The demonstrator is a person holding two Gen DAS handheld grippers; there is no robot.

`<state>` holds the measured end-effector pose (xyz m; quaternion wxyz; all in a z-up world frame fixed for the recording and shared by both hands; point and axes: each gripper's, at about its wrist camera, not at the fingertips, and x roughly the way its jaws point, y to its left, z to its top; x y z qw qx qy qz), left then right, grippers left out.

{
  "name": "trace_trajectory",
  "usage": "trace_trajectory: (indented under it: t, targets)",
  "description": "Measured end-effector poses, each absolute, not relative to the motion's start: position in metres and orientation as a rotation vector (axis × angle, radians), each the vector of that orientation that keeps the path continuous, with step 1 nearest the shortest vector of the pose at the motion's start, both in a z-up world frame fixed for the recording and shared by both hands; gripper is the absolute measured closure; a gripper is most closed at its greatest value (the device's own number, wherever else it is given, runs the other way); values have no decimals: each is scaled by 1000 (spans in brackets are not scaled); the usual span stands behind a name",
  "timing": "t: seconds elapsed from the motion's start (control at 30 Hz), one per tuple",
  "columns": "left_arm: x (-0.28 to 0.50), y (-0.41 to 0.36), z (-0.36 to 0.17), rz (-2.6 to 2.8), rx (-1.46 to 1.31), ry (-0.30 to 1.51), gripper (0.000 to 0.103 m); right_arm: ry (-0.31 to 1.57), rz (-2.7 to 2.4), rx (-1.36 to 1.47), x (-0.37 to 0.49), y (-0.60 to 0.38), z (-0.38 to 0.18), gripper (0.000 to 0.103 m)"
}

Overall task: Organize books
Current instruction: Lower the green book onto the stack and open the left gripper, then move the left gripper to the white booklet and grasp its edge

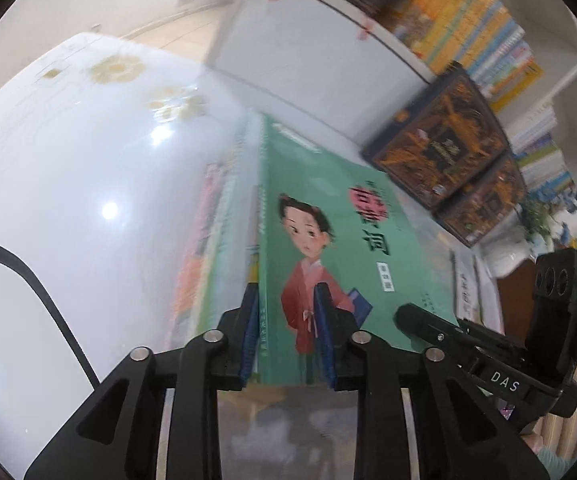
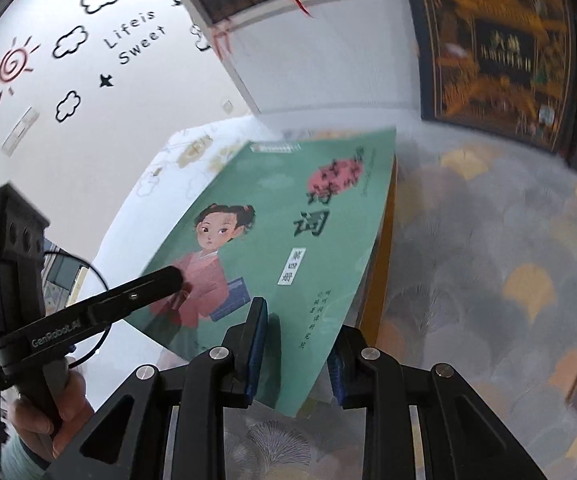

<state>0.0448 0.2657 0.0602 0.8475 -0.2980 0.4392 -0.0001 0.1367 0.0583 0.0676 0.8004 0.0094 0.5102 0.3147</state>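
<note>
A green book (image 1: pixel 328 240) with a girl in a red robe on its cover tops a small stack; it also shows in the right wrist view (image 2: pixel 288 232). My left gripper (image 1: pixel 288 336) is shut on the near edge of the stack, one finger on the spine side and one on the cover. My right gripper (image 2: pixel 298 344) is shut on the green book's near corner. Each gripper shows in the other's view: the right gripper (image 1: pixel 408 314) and the left gripper (image 2: pixel 172 276).
Two dark ornate boxed books (image 1: pixel 444 140) lean against a white shelf unit (image 1: pixel 300 60) filled with colourful books (image 1: pixel 484 36). A glossy white surface (image 1: pixel 68 180) lies to the left. A grey patterned cloth (image 2: pixel 488 260) covers the table.
</note>
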Motion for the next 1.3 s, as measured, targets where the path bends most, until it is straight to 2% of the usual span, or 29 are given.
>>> trace_trajectory:
  t: [0.1,0.23,0.33,0.63,0.73,0.77,0.8,1.3]
  targets:
    - [30,276,61,35,-694,895,77,1082,678,-31,131,69,66,76]
    - [19,277,65,110,-655,924,77,1137,676,33,132,66,61,76]
    - [11,267,73,132,-596,943,77,1163,666,66,129,53,62,72]
    - [0,216,100,96,-508,935,77,1131,637,133,95,-7,86,70]
    - [-2,192,110,70,-474,929,77,1105,621,151,83,-34,99,60]
    - [-2,183,114,60,-461,926,77,1093,612,160,77,-45,103,51]
    - [-2,176,116,51,-454,924,77,1081,605,171,72,-55,107,47]
    - [17,-3,131,-151,-326,991,75,1094,465,360,24,-245,108,46]
